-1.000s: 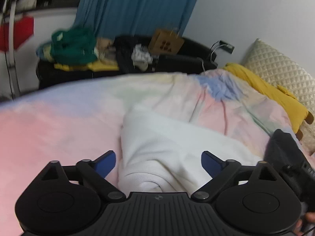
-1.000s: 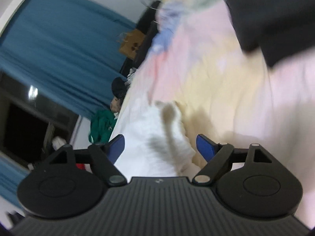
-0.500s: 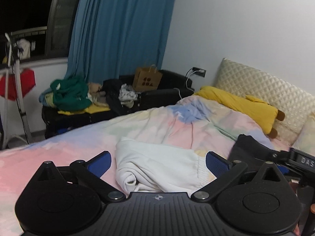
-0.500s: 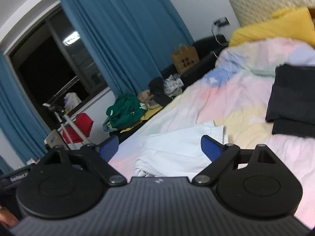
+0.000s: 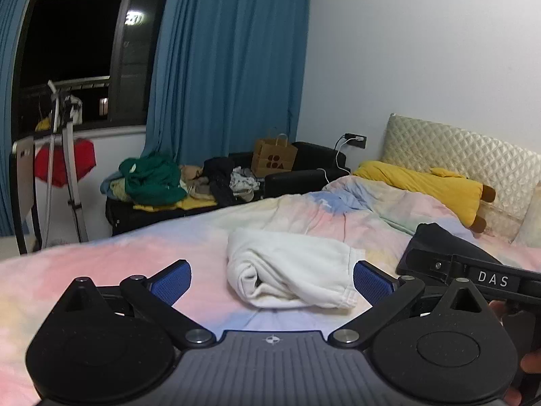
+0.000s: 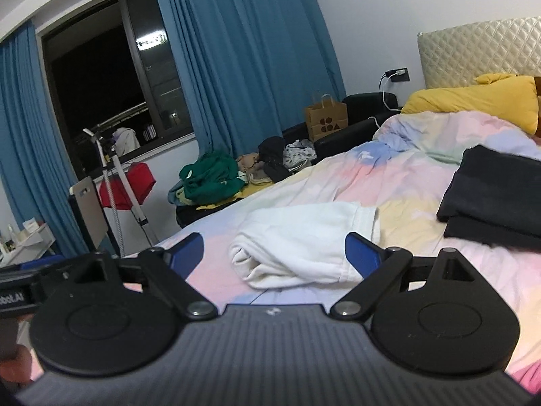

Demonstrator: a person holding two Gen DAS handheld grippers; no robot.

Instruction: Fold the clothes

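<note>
Both hand-held grippers, left and right, released above the folded white garment on the bed: judged complete; next, grasp a fresh piece by its edge.

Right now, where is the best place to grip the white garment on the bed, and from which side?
Probably the flat ribbed hem end of the white garment, from the right, nearer the dark folded clothes. That edge lies thin on the bed; the left end is a thick roll.
</note>
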